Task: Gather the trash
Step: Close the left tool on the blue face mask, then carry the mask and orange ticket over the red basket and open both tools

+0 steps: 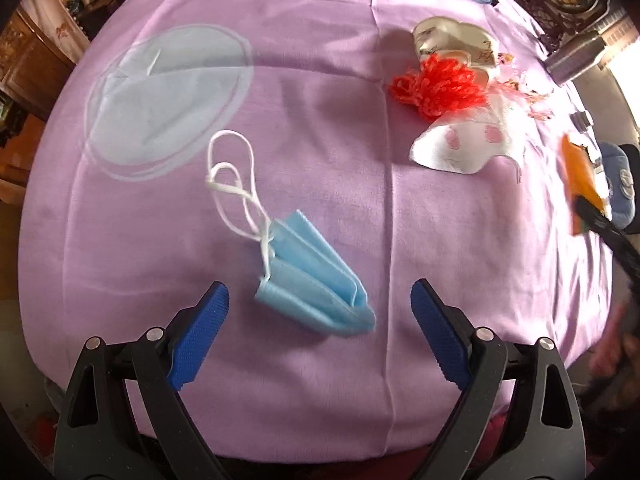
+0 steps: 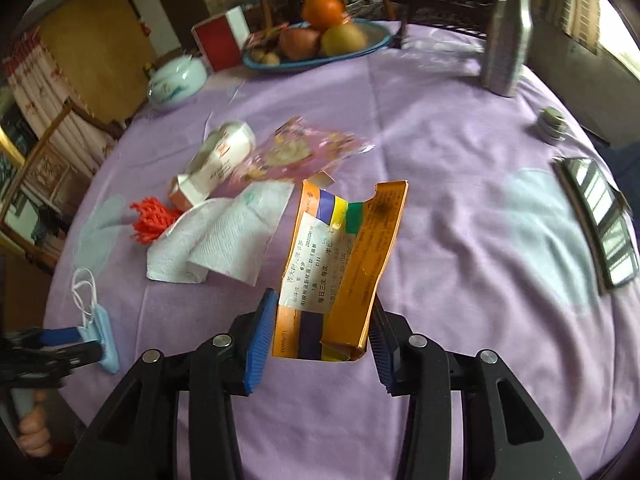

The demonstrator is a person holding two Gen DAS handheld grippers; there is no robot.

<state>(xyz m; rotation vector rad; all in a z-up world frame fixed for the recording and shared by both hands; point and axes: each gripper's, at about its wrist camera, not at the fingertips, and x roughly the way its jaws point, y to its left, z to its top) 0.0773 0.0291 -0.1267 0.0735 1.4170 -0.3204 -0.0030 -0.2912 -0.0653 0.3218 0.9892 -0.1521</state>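
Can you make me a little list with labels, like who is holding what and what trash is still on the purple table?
left gripper: open, blue face mask between its fingers
right gripper: shut on orange box, which is torn open
table cover: purple cloth
trash still lying: paper towel, red yarn tuft, pink wrapper, small white carton
not trash: fruit plate, metal bottle
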